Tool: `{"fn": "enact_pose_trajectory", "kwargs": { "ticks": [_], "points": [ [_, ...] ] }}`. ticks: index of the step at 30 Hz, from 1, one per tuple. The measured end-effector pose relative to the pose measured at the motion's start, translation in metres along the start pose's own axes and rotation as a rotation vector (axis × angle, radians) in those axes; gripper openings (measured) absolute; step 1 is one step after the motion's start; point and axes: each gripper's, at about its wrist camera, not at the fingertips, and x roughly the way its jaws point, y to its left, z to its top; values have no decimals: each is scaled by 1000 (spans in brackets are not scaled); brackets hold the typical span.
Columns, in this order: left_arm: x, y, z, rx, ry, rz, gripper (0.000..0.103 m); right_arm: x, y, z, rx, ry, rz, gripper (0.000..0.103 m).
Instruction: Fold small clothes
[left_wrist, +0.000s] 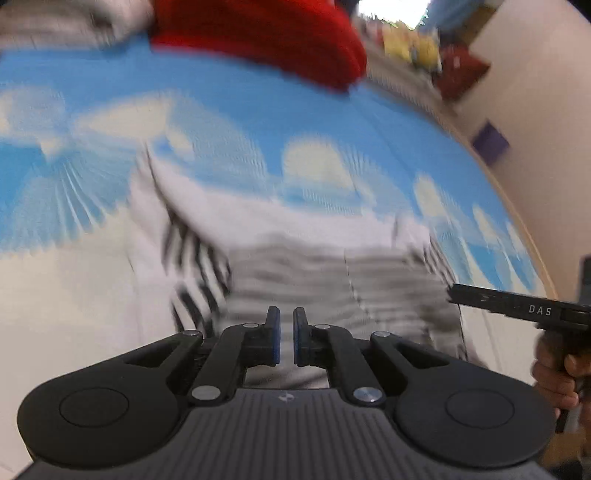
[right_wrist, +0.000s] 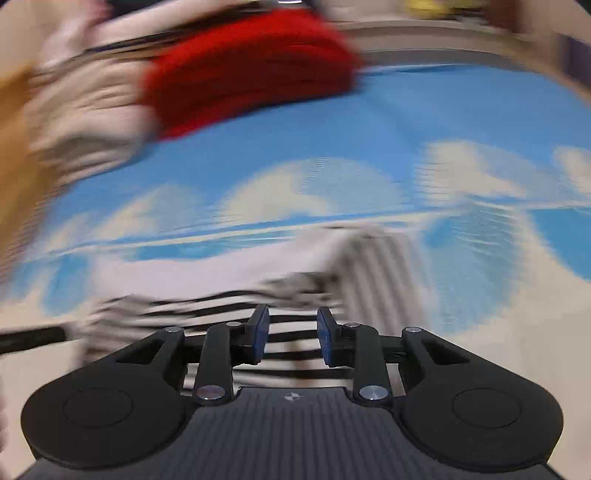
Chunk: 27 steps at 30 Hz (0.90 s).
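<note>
Left wrist view: the picture is smeared by motion blur. The left gripper (left_wrist: 286, 338) sits low in the frame, its blue-padded fingers (left_wrist: 274, 341) drawn to a narrow gap with no cloth visible between them. Just ahead of it lies the striped garment (left_wrist: 314, 273), white and grey with black bands, spread on the mat (left_wrist: 229, 110), which is blue with white clouds. The garment's dark-striped part shows at its left side, ahead and to the left of the fingers. A red cloth (left_wrist: 258, 37) lies at the mat's far edge, well apart from the garment. At the right edge, the right gripper (left_wrist: 517, 308) comes in as a black bar marked "DAS", with the person's hand (left_wrist: 557, 373) under it; its tip is near the garment's right side.

Right wrist view: also blurred. The right gripper (right_wrist: 291, 338) has its jaws partly open, with a clear gap between the pads. The striped garment (right_wrist: 258, 295) lies right under and ahead of the fingers, its black bands visible through the gap; whether the pads touch it cannot be told. The red cloth (right_wrist: 247, 66) lies far off at upper left on the mat (right_wrist: 424, 110), beside a pale bundle (right_wrist: 85, 110). A black bar (right_wrist: 33, 338) enters from the left edge, touching or just beside the garment.
</note>
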Motion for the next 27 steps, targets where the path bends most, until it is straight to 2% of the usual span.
{"fn": "enact_pose_trajectory", "kwargs": {
  "ticks": [1, 2, 3, 4, 5, 6, 7, 8, 10, 12, 13, 15, 17, 18, 21, 24, 27],
  "points": [
    [10, 6, -4, -4, 66, 22, 5, 5, 4, -4, -3, 52, 84, 30],
    [19, 11, -7, 0, 119, 74, 5, 13, 5, -8, 2, 112, 136, 30],
    [25, 18, -10, 9, 149, 130, 3, 23, 7, -14, 3, 189, 180, 30],
    [26, 23, -9, 6, 152, 126, 2, 32, 9, -21, -13, 257, 194, 30],
    [24, 27, -6, -12, 159, 110, 2, 39, 10, -29, -45, 319, 173, 30],
    [20, 28, -3, -21, 153, 109, 2, 47, 9, -39, -94, 381, 114, 27],
    [13, 25, 1, -3, 127, 116, 4, 51, 7, -45, -131, 404, 66, 19],
    [6, 20, 4, 21, 106, 112, 5, 50, 3, -48, -158, 405, 48, 15],
    [-4, 14, 5, 42, 87, 54, 8, 42, -3, -42, -136, 411, 47, 16],
    [-3, 9, 1, 50, 107, 3, 13, 29, -8, -38, -139, 361, 53, 18],
    [0, 11, -5, 57, 145, 25, 16, 27, -10, -36, -136, 353, 65, 18],
    [11, 15, -21, 92, 223, 126, 16, 27, -15, -40, -105, 357, 48, 19],
    [8, 18, -29, 101, 240, 146, 16, 33, -22, -49, -91, 400, -11, 19],
    [1, 16, -29, 94, 222, 151, 17, 31, -21, -51, -96, 399, -15, 19],
    [-42, 5, -29, 76, 90, 147, 20, 7, -14, -46, -100, 351, -30, 20],
    [-90, -10, -36, 25, -18, 111, 26, -45, -10, -36, -45, 211, -38, 27],
    [-131, -29, -52, 30, -59, 127, 27, -103, -6, -38, 22, 91, -53, 37]
  ]
}}
